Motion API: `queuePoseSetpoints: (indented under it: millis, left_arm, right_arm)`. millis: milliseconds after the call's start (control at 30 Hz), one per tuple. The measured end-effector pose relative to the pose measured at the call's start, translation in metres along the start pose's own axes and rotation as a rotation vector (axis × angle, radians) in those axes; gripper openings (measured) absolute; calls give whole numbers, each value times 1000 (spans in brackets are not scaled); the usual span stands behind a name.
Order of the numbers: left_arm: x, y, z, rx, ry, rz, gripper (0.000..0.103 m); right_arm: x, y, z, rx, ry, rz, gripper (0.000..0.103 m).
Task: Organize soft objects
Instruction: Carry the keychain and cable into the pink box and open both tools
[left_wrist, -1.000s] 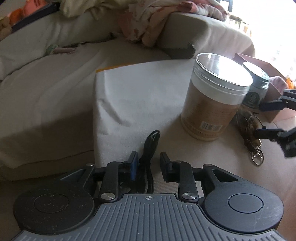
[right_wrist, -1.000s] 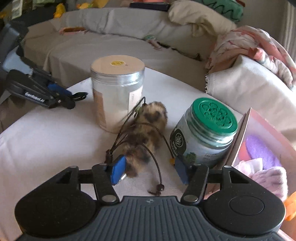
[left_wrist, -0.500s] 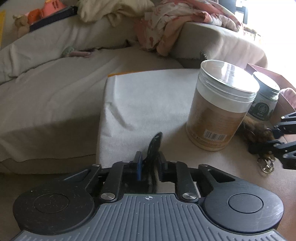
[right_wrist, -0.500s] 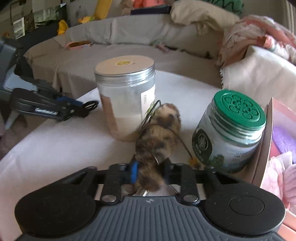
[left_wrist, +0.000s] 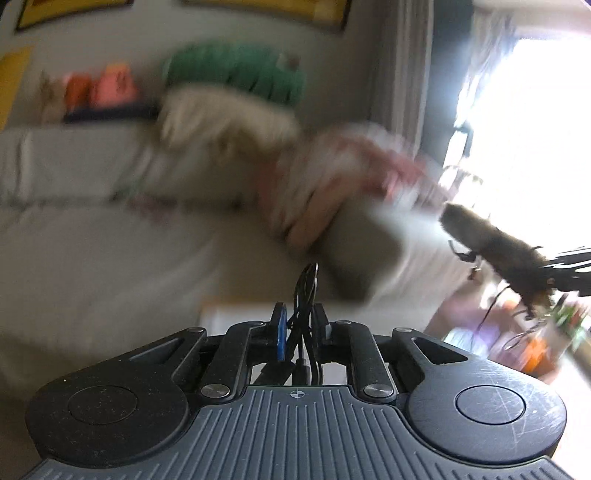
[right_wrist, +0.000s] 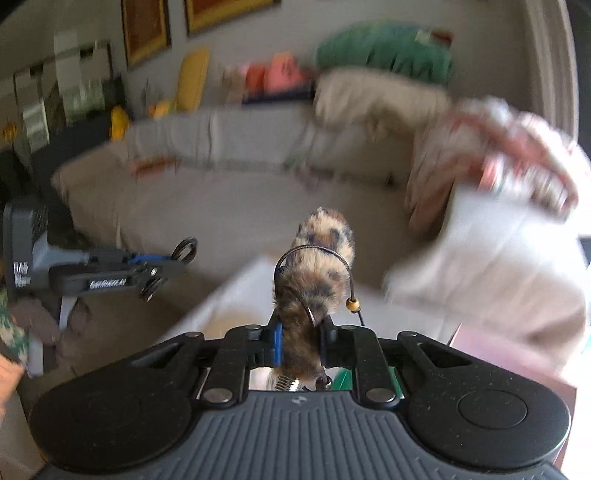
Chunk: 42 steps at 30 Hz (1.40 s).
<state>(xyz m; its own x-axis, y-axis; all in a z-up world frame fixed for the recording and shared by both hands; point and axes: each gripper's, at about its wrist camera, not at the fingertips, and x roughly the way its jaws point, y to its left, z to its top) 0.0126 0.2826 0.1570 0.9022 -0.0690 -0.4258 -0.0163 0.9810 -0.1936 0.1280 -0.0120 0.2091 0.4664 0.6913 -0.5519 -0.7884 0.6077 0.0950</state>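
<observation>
We now hold both items clear of the table. A second ago the left gripper (left_wrist: 298, 325) straddled the black cord loop (left_wrist: 307, 291) on the white cloth with its jaws apart, and the right gripper (right_wrist: 300, 341) stood wide around the spotted fur charm (right_wrist: 317, 273) between the two jars. Both pairs of jaws have since closed on their items, and both views have swung up from the tabletop to the sofa (right_wrist: 207, 206) and the wall.

Present state:
- Left jaws: nearly closed, clamped on the black cord loop, which sticks up between the pads.
- Right jaws: pressed into the base of the fur charm; its thin cord and wooden bead (right_wrist: 352, 305) hang loose beside the right finger.
- In the left view the charm (left_wrist: 491, 251) hangs in the air at the right edge.

For the task, we judge that the pick-up is done and the carry to a container has begun. A pink box edge (right_wrist: 491, 350) shows low at right in the right view; we judge it a likely destination.

Surroundings: both frames are heavily blurred. The sofa carries a beige cushion (right_wrist: 373, 99), a green cushion (right_wrist: 388, 51) and patterned pink cloth (right_wrist: 491, 147). The jars are out of view below. The dangling cord could snag on a jar or the box rim during descent.
</observation>
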Motion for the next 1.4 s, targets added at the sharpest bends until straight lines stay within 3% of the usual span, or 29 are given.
queuePoseSetpoints:
  millis: [100, 200, 300, 400, 467, 533, 633, 733, 833, 900, 967, 1200, 1233, 1333, 1400]
  left_arm:
    - [-12, -30, 40, -2, -81, -119, 16]
    - [-4, -65, 63, -28, -97, -272, 16]
    - [24, -113, 68, -33, -49, -429, 16]
    - [65, -161, 54, -15, 3, -525, 17]
    - [103, -183, 35, -76, 87, -571, 18]
    - [142, -201, 12, -105, 237, -523, 18]
    - [175, -213, -20, -101, 283, -415, 18]
    - [174, -206, -24, -109, 248, -379, 18]
    - [151, -192, -12, -106, 156, -339, 18]
    - [132, -191, -4, -42, 86, -274, 18]
    - [117, -189, -7, 34, 73, -225, 18]
    - [88, -180, -59, 60, 268, -360, 18]
    - [88, -183, -68, 65, 291, -361, 18]
    - [89, -185, -90, 62, 327, -307, 18]
    - [90, -183, -100, 48, 338, -236, 18]
  right_arm:
    - [-45, -14, 38, 1, -108, -44, 17]
    - [-86, -29, 66, -12, -174, -114, 17]
    - [-120, -45, 80, -17, -219, -207, 17]
    - [-142, -63, 80, -10, -237, -268, 17]
    - [-151, -74, 72, -6, -235, -296, 17]
    - [-149, -87, 61, 13, -217, -306, 17]
    - [-140, -106, 43, 59, -174, -306, 17]
    - [-123, -123, 22, 113, -127, -281, 17]
    - [-100, -135, 1, 198, -85, -232, 18]
    - [-76, -143, -16, 272, -46, -202, 18]
    - [-53, -149, -36, 338, -2, -179, 18]
    - [43, -159, -124, 429, 253, -191, 18]
    - [49, -160, -133, 438, 258, -191, 18]
    - [48, -159, -136, 430, 234, -192, 19]
    - [42, -155, -136, 424, 221, -188, 31]
